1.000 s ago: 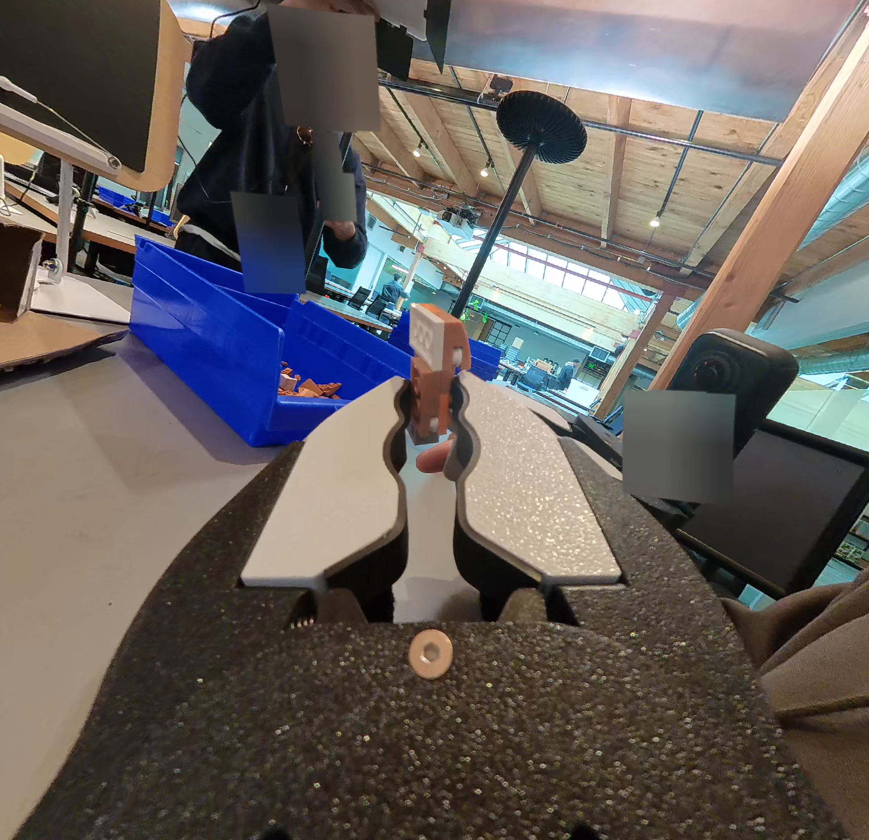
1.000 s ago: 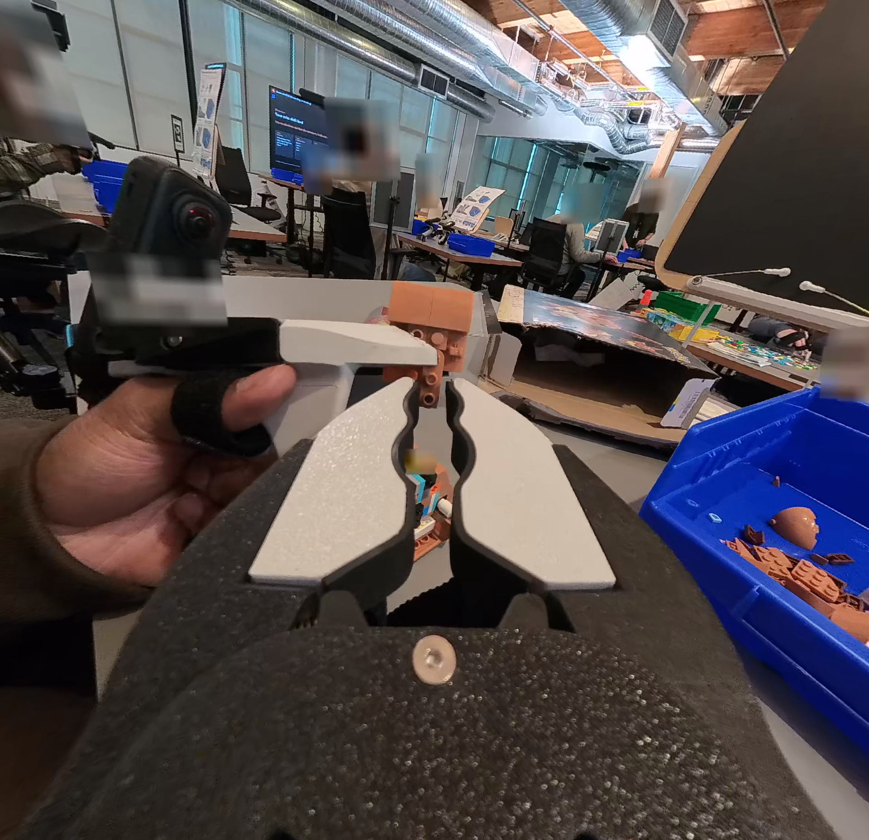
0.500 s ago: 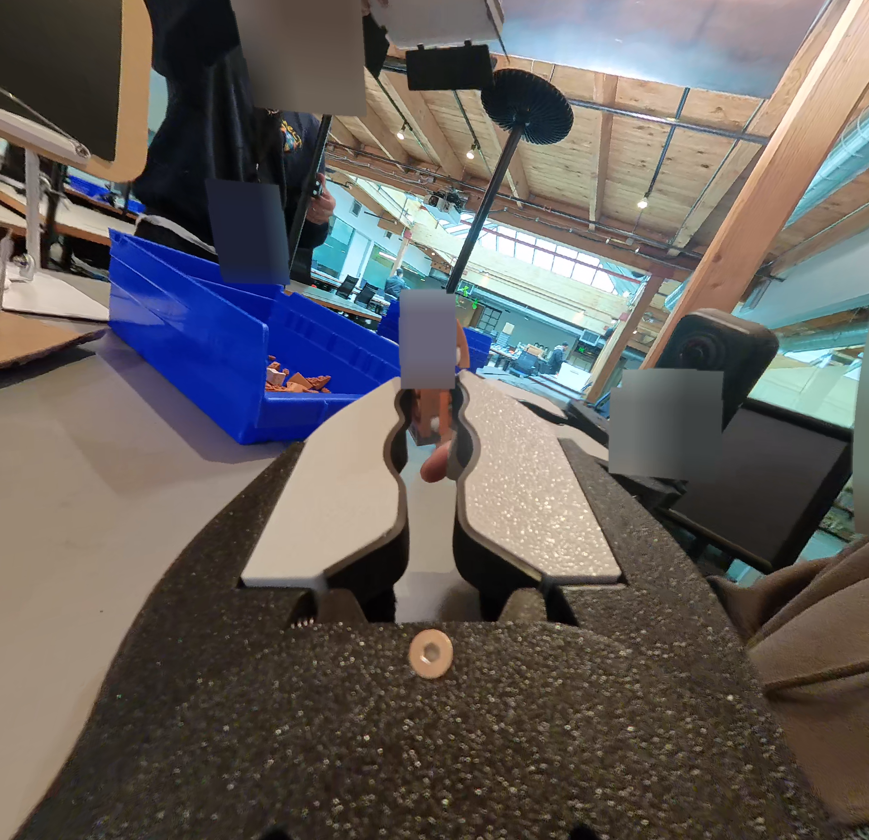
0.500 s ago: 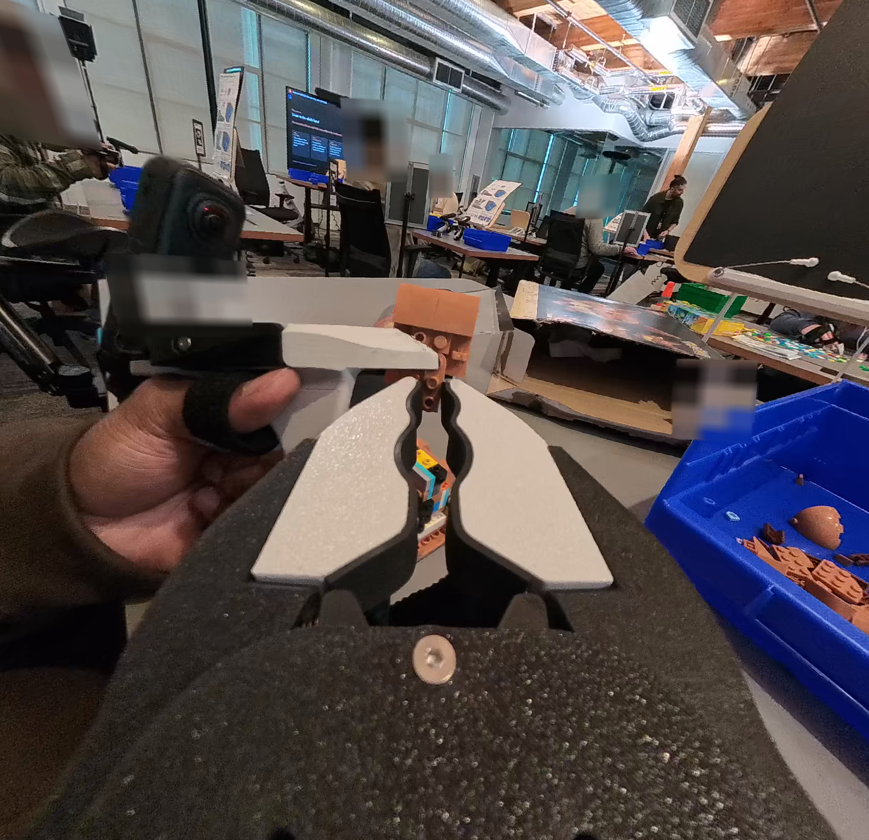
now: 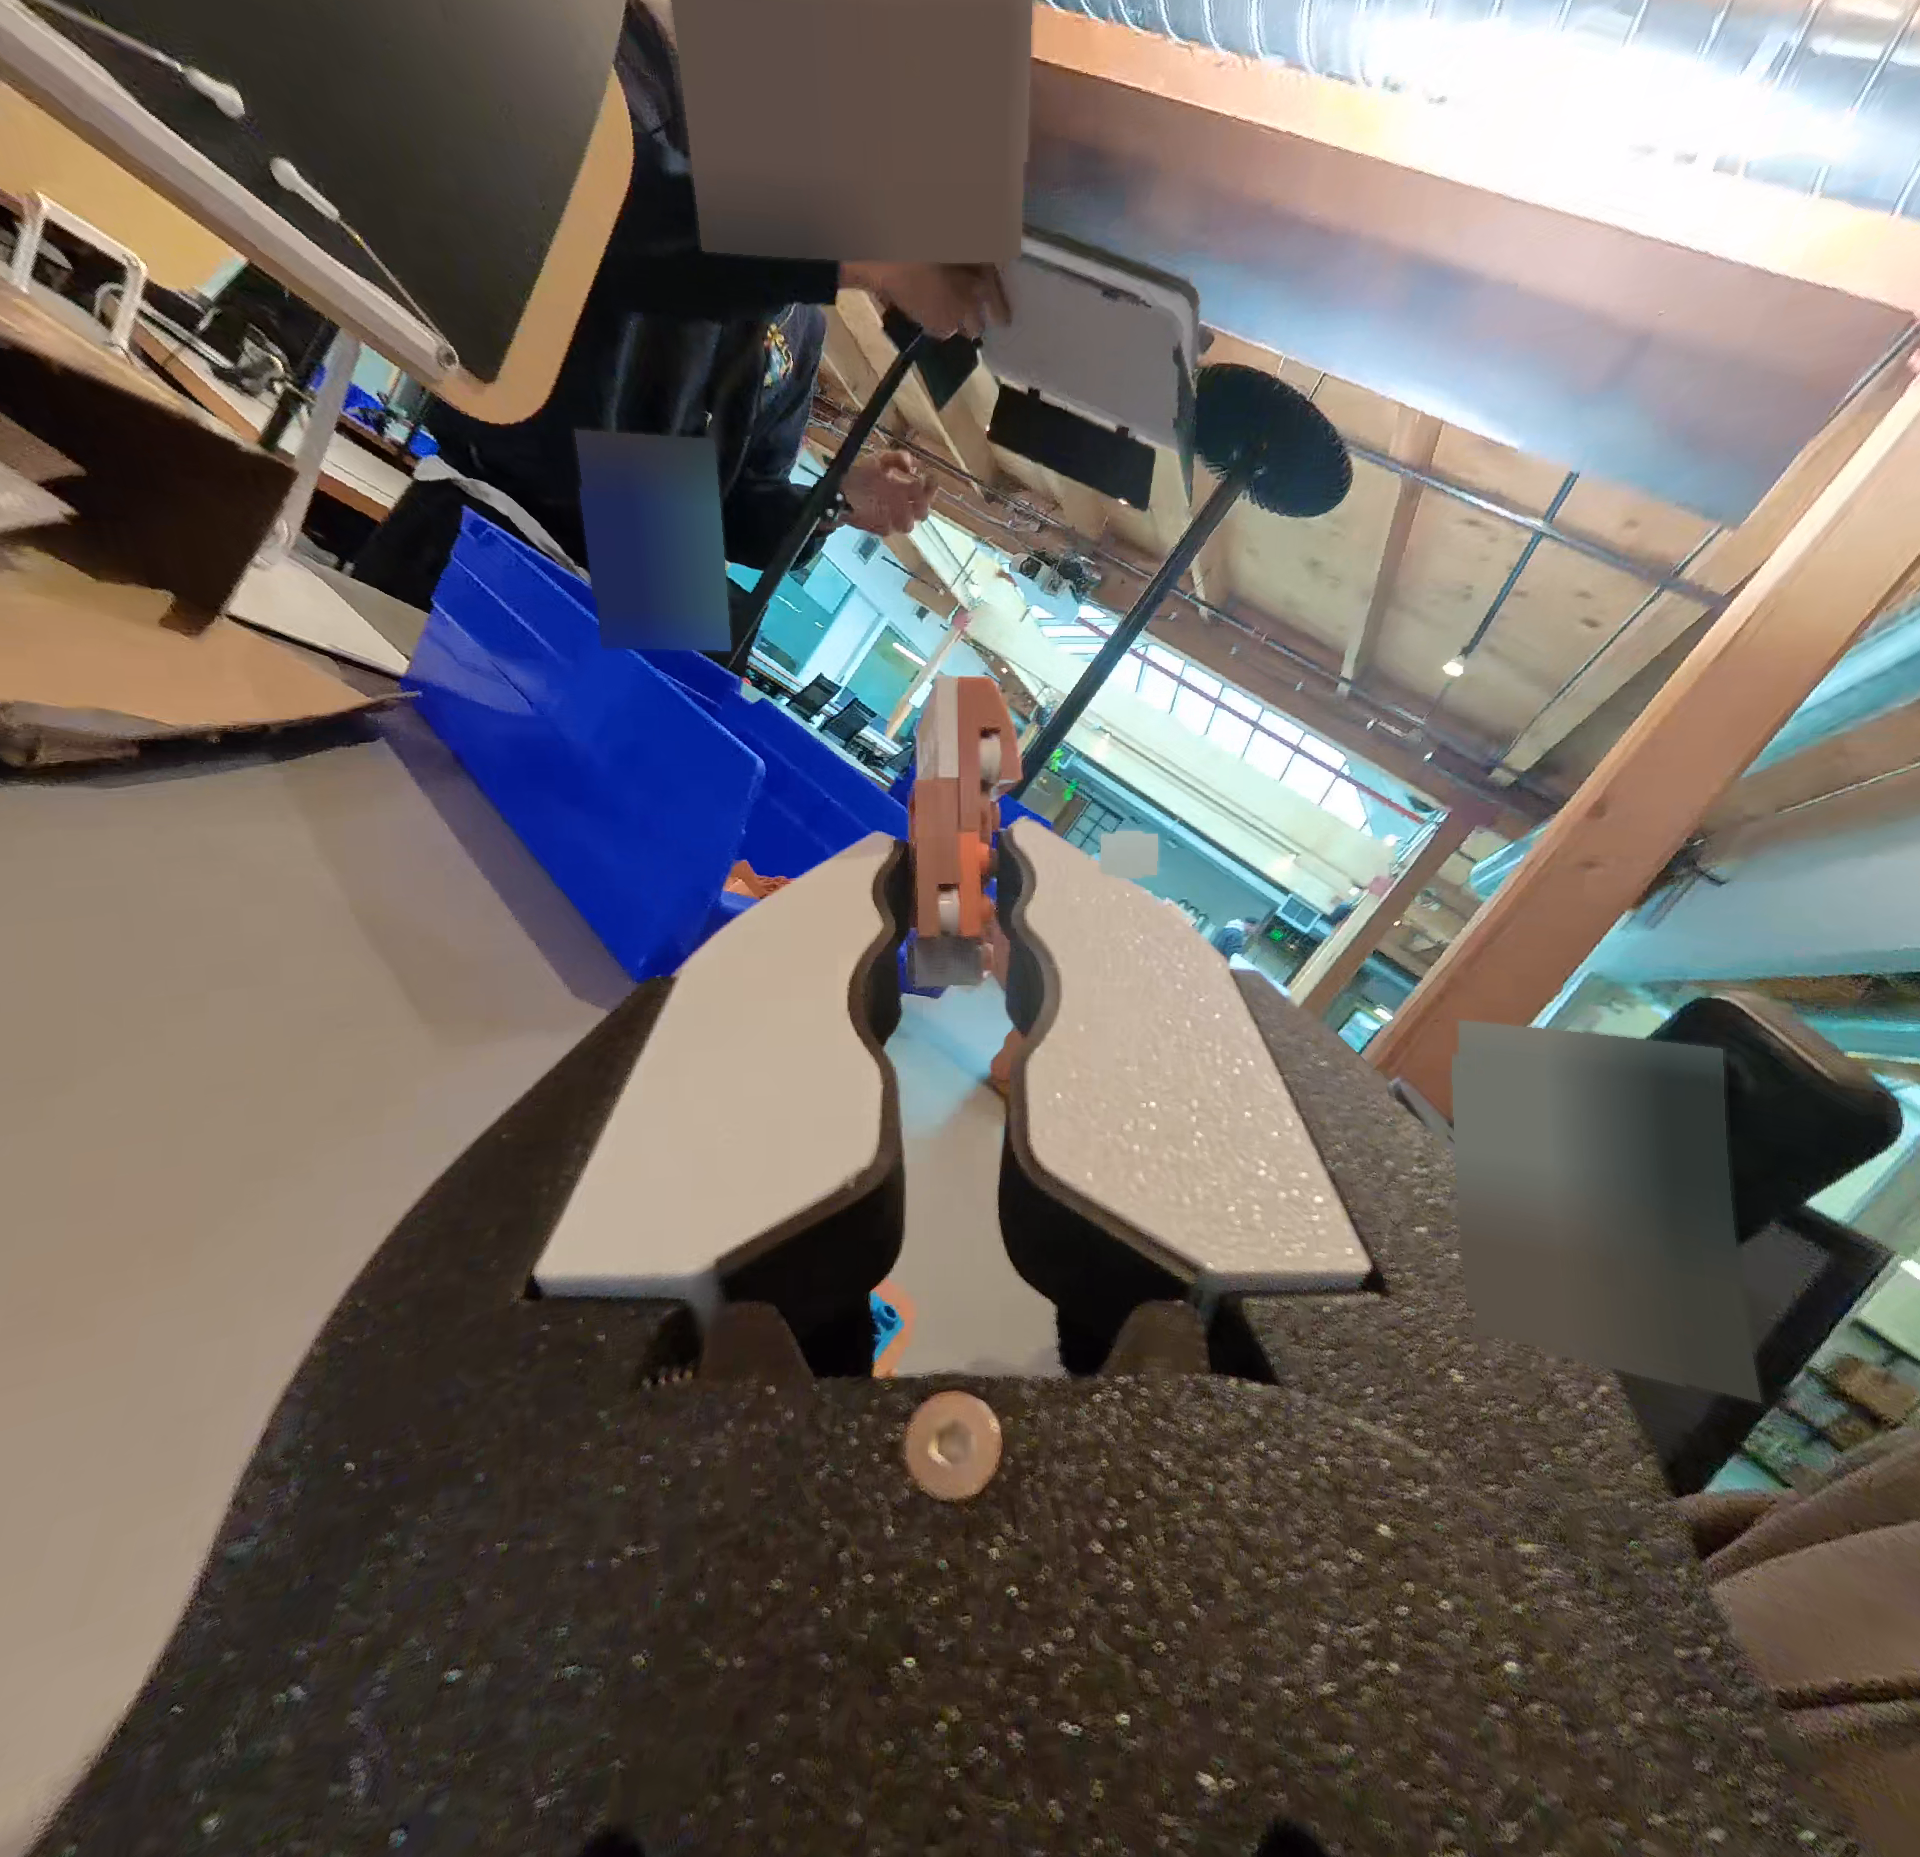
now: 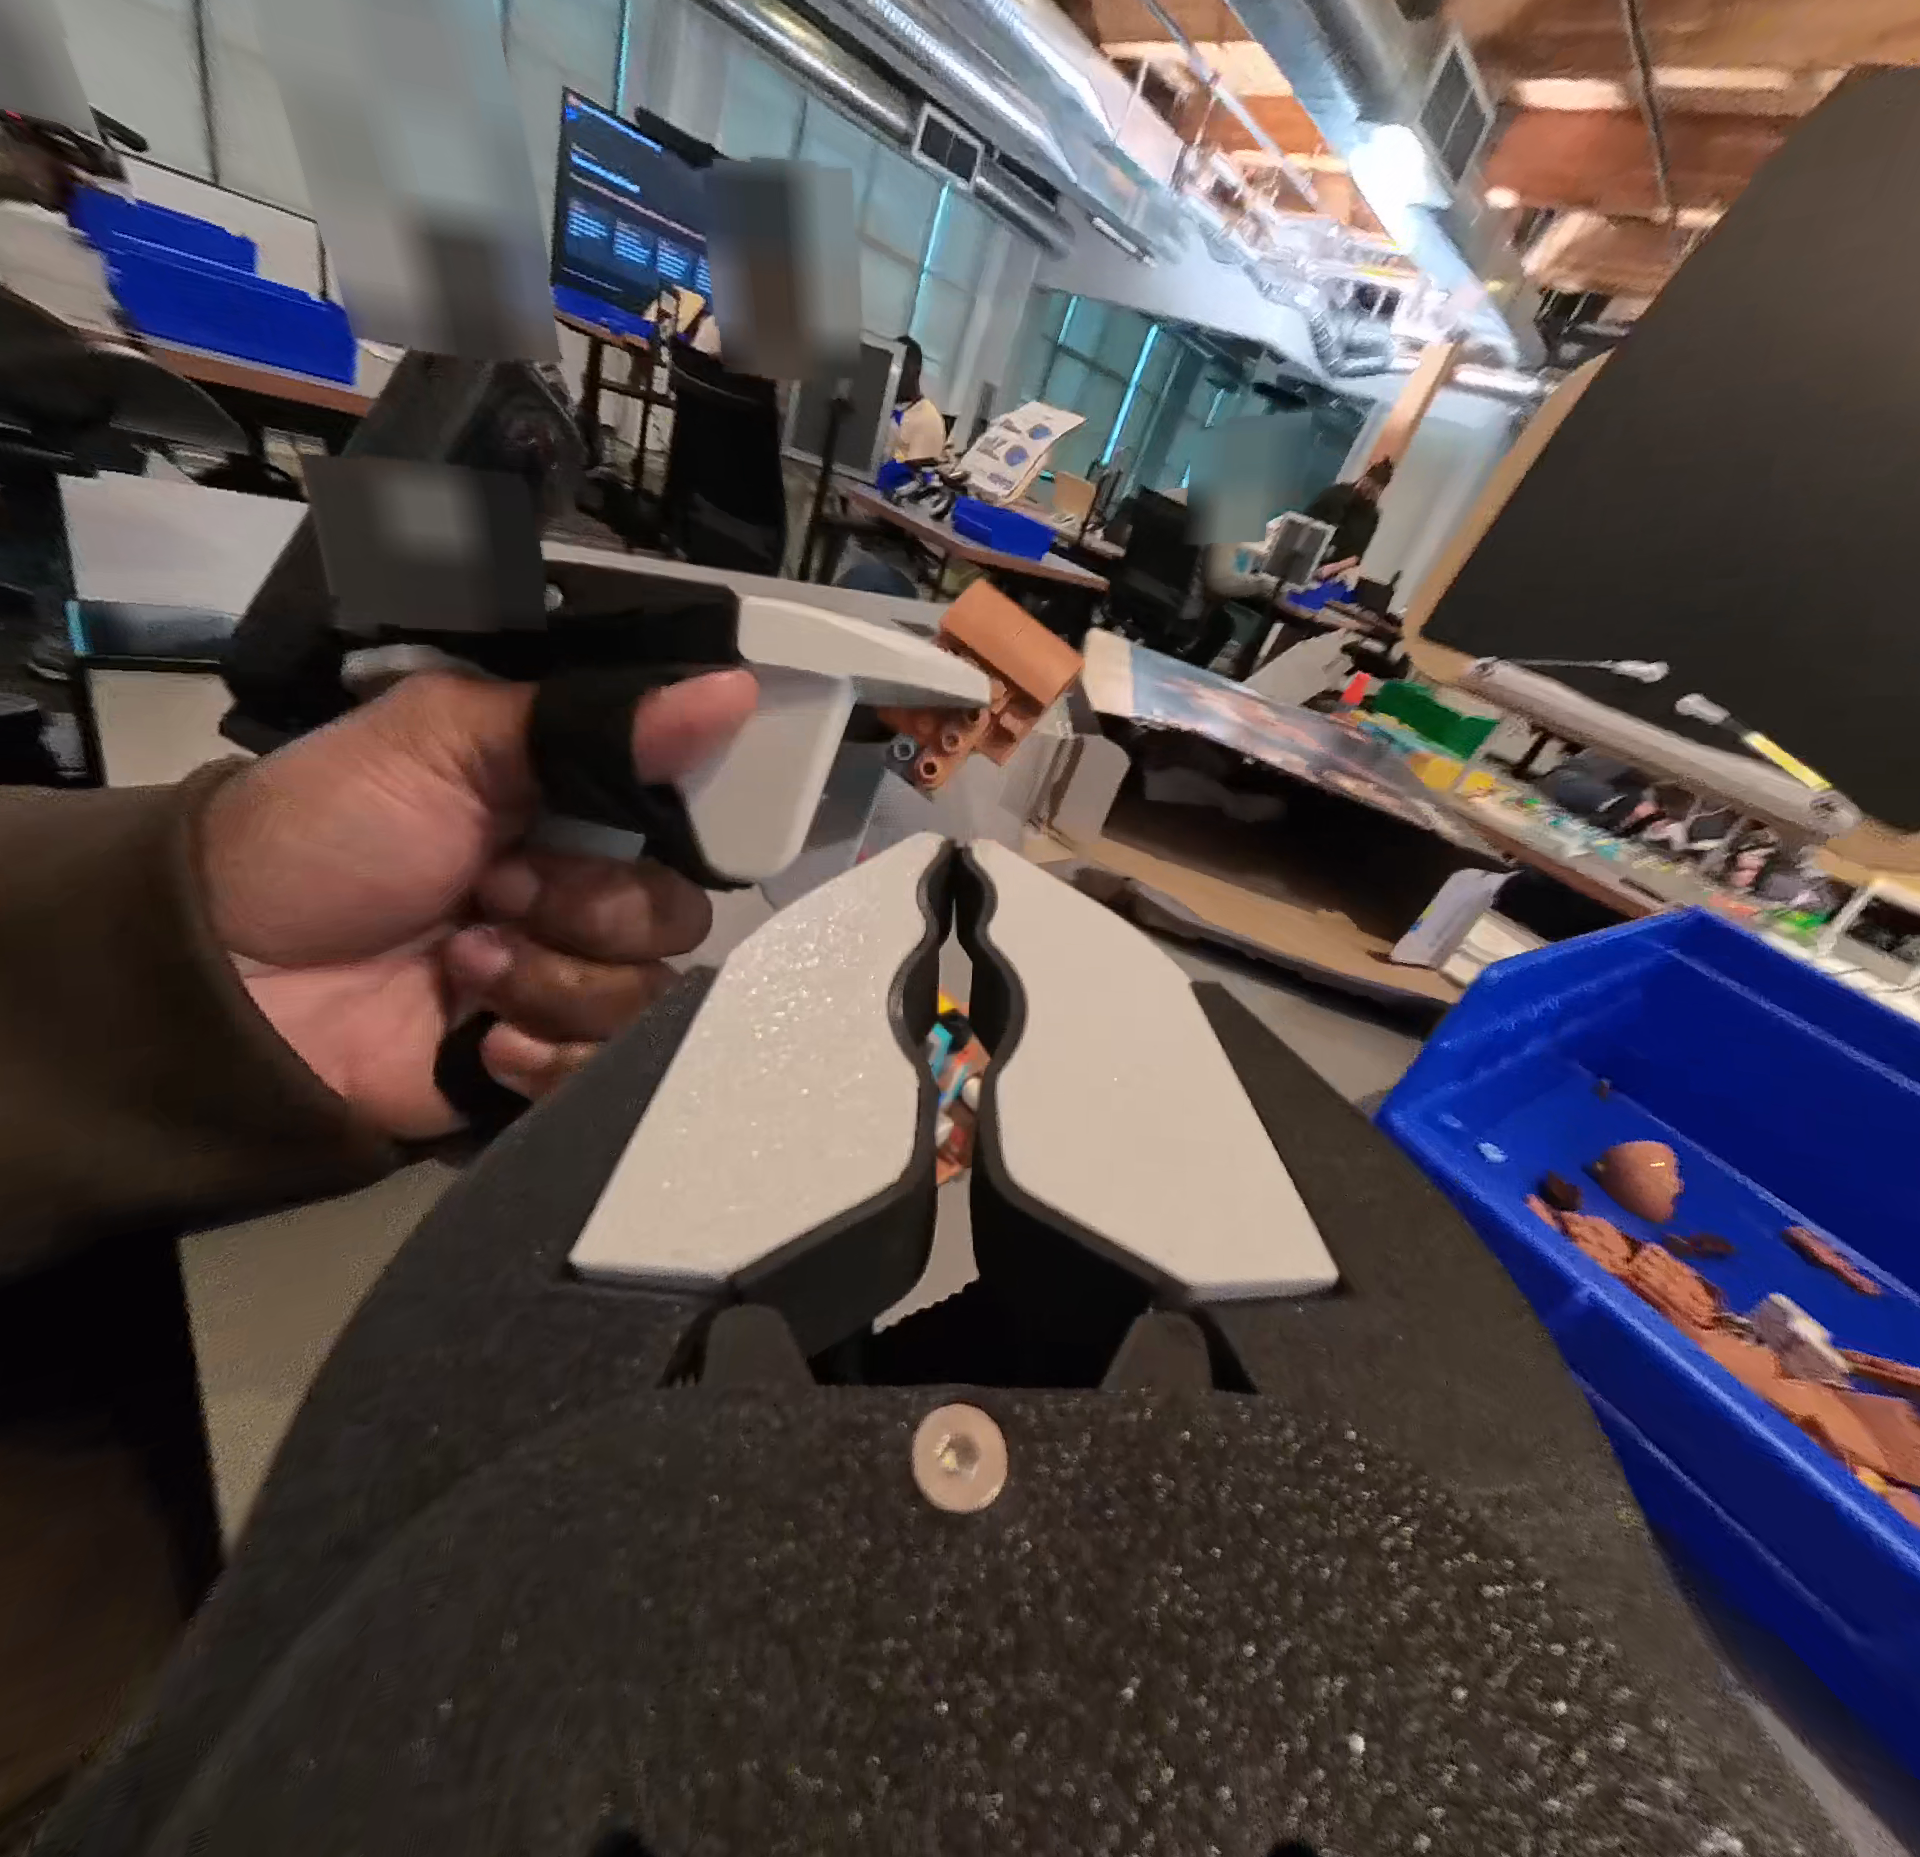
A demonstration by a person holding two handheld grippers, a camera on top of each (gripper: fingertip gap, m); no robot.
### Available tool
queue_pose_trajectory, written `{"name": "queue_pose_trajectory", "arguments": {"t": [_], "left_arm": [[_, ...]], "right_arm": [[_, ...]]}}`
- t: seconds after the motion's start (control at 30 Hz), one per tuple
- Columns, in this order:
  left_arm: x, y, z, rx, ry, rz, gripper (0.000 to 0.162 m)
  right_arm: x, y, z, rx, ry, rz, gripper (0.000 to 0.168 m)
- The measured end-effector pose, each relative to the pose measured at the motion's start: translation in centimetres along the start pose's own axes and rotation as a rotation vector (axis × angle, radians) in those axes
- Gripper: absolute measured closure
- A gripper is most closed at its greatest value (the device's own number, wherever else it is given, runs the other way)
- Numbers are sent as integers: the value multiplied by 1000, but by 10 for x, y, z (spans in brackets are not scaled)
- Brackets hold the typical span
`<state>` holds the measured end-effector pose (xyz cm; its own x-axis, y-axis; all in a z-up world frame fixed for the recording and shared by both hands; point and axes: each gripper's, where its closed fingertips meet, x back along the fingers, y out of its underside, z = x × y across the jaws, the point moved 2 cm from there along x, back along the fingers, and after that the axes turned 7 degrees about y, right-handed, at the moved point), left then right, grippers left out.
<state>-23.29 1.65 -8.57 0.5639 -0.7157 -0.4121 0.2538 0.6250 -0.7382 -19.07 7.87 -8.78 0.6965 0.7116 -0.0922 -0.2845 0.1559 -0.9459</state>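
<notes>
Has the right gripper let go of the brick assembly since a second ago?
Yes. The right gripper is now shut on nothing, below the brown brick assembly, which the left gripper holds. Against the blue bin, it has dropped away from the bricks.

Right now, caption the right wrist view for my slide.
Right claw shut and empty below the left claw gripping a brown brick assembly, blue bin alongside.
</notes>
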Motion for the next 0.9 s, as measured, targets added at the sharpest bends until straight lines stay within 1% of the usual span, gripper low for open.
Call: {"name": "queue_pose_trajectory", "arguments": {"t": [0.07,0.2,0.33,0.4,0.53,0.63,0.7,0.9], "left_arm": [[0,2,4,-33,17,-29,147],[-4,7,9,-2,67,-55,147],[-6,10,16,67,143,-42,146],[-8,13,21,95,176,-37,146],[-12,20,29,24,184,-58,146],[-13,23,31,-1,181,-75,146],[-14,24,32,-1,188,-85,146],[-13,25,33,7,201,-96,146]], "right_arm": [[-3,3,1,-40,-11,-13,168],[-8,11,6,-106,-12,-52,168],[-11,10,4,-140,-39,-46,157],[-12,9,3,-173,-66,-41,155],[-11,6,2,-234,-103,-19,153],[-11,4,-1,-252,-123,-10,154],[-11,4,0,-256,-124,-13,157],[-9,3,1,-290,-152,-2,160]]}}
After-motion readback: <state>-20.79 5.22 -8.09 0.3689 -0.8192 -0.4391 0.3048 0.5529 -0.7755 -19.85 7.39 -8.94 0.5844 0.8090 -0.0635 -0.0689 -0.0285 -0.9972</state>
